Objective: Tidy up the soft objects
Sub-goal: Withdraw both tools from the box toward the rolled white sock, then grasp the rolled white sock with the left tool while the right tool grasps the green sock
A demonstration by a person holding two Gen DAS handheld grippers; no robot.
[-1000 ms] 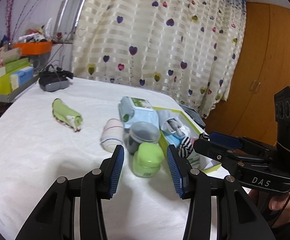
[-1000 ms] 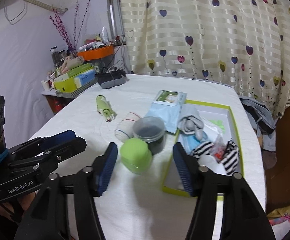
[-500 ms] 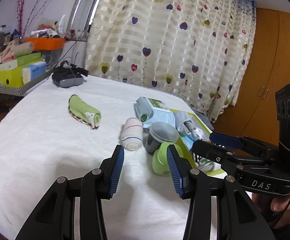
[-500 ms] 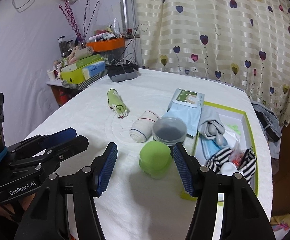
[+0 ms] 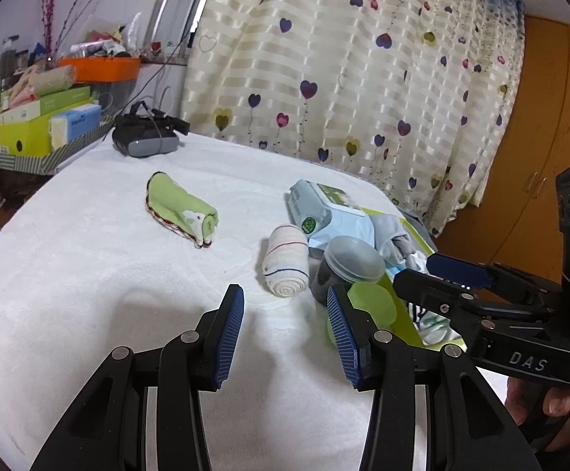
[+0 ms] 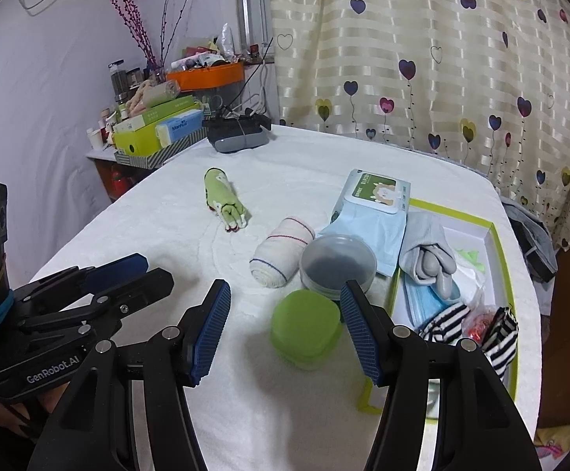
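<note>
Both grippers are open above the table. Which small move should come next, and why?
Probably ease the left gripper forward toward the white rolled sock. Its jaws stand open and empty, the sock lies loose just ahead, outside the green-rimmed box.

1. A cream curtain (image 6: 422,59) with heart prints hangs behind the surface's far edge.
2. Pale wall (image 6: 49,78) at left — cluttered shelf (image 6: 135,157) below.
3. Orange wooden wardrobe (image 5: 539,137) at right.
</note>
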